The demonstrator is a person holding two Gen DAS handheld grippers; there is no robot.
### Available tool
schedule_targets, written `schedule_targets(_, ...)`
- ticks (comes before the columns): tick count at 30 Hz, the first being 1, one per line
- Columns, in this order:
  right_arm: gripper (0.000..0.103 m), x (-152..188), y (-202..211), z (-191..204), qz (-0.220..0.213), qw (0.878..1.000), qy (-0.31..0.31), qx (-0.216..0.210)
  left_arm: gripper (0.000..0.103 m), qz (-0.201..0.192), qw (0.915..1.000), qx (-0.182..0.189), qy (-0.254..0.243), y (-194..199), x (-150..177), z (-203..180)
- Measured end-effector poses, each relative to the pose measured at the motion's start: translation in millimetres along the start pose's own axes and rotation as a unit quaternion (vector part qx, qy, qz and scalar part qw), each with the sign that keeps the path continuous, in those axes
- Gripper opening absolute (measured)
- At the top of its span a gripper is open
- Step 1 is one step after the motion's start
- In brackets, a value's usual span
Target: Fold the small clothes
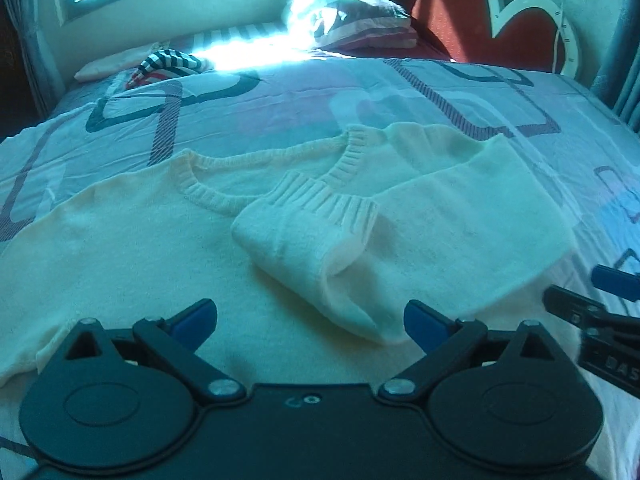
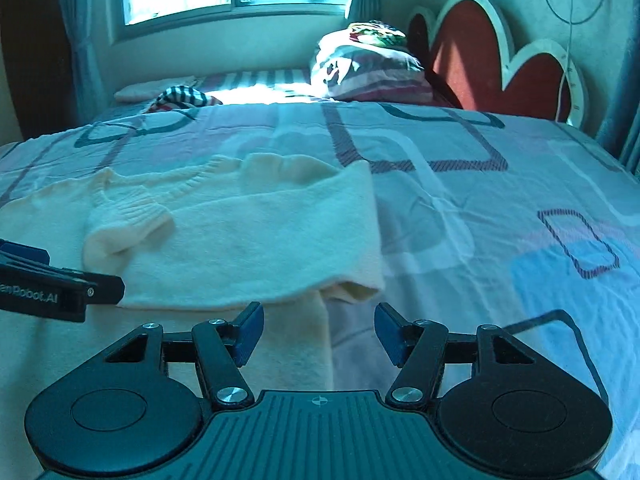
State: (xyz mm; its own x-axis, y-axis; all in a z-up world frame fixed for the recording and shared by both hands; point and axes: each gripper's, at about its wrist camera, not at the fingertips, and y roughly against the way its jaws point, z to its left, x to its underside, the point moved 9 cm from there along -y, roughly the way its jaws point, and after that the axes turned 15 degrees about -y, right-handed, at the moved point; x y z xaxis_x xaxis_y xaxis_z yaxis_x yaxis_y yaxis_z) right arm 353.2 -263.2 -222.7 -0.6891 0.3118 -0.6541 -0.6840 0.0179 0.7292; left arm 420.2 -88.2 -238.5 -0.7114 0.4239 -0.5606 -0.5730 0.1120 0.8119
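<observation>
Left claw (image 1: pixel 310 322): spread wide, holding nothing; its blue pads (image 1: pixel 196 322) hung just above the sweater's body, near the folded sleeve's bend.
Right claw (image 2: pixel 318 330): spread wide, empty; poised just short of the sweater's folded right edge, over its lower edge, not touching.
Sweater (image 1: pixel 160 232): cream knit, lay flat on the bed (image 2: pixel 480 208), neckline toward the headboard (image 2: pixel 480 52); right sleeve (image 1: pixel 360 240) folded across the chest, ribbed cuff (image 1: pixel 324 196) beside the collar.
Pillow (image 2: pixel 368 68): at the bed's far end.

Sweater (image 1: pixel 168 240) on bedspread (image 1: pixel 280 96), 1 sleeve (image 1: pixel 360 248) folded across it, pillow (image 1: pixel 352 20) behind, headboard (image 1: pixel 480 12) beyond
</observation>
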Motion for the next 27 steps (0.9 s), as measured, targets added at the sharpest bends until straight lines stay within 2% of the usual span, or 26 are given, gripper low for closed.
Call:
schedule_targets(2, 0.061, -2.2, -2.9, -8.8, 0.003, 1.0, -0.009, 0.005, 0.099, 0.001, 0.9998, -0.01, 0.016, -9.9, 1.6, 8.8)
schedule_targets(4, 0.061, -2.6, -5.0, -11.0, 0.008, 1.0, -0.019, -0.003, 0.099, -0.012, 0.9985, -0.007, 0.054, -11.2, 4.0, 23.6)
schedule_targets(6, 0.061, -3.7, -7.6, -11.1, 0.011, 1.0, -0.025, -0.006, 0.093, -0.023, 0.9956, -0.017, 0.09, -8.1, 5.1, 41.9)
schedule_targets(7, 0.061, -4.6, -8.1, -12.0, 0.011, 0.999, -0.031, -0.009, 0.069, -0.031, 0.9941, -0.015, 0.103, -6.2, 5.2, 49.0)
schedule_targets(8, 0.061, -5.7, -9.3, -12.1, 0.011, 0.999, -0.037, -0.012, 0.034, -0.04, 0.9928, 0.001, 0.113, -4.3, 4.6, 54.5)
schedule_targets(10, 0.061, -7.4, -11.9, -11.9, 0.016, 0.999, -0.046, -0.016, 0.02, -0.049, 0.9901, 0.018, 0.131, -1.2, 3.7, 62.5)
schedule_targets(11, 0.061, -8.7, -13.2, -10.7, 0.017, 0.998, -0.049, -0.018, 0.017, -0.052, 0.9896, 0.017, 0.133, 0.8, 3.2, 65.5)
schedule_targets(14, 0.061, -10.9, -11.2, -7.3, 0.015, 0.998, -0.055, -0.026, 0.016, -0.078, 0.9829, 0.026, 0.165, 13.8, 6.3, 79.9)
schedule_targets(15, 0.061, -11.3, -11.9, -5.3, 0.014, 0.998, -0.051, -0.025, 0.013, -0.082, 0.9815, 0.027, 0.17, 17.0, 8.6, 83.8)
schedule_targets(16, 0.061, -11.7, -13.6, -3.6, 0.014, 0.998, -0.048, -0.025, 0.009, -0.083, 0.9806, 0.032, 0.175, 17.9, 10.9, 86.3)
schedule_targets(18, 0.061, -13.6, -18.9, -2.0, 0.014, 0.998, -0.052, -0.024, 0.008, -0.08, 0.9781, 0.046, 0.186, 16.2, 14.6, 91.2)
schedule_targets(20, 0.05, -18.2, -23.7, -1.9, 0.016, 0.996, -0.075, -0.033, 0.007, -0.088, 0.974, 0.051, 0.202, 17.2, 16.5, 98.2)
schedule_targets(21, 0.041, -19.2, -25.5, -1.7, 0.018, 0.996, -0.08, -0.033, 0.007, -0.099, 0.9729, 0.046, 0.204, 21.5, 16.3, 103.1)
schedule_targets(24, 0.023, -21.1, -32.8, 1.8, 0.03, 0.996, -0.08, -0.04, 0.007, -0.125, 0.9685, 0.02, 0.214, 34.7, 13.6, 124.6)
schedule_targets(27, 0.012, -22.5, -28.9, 5.8, 0.02, 0.996, -0.078, -0.044, 0.007, -0.122, 0.9718, 0.003, 0.202, 32.0, 16.0, 138.0)
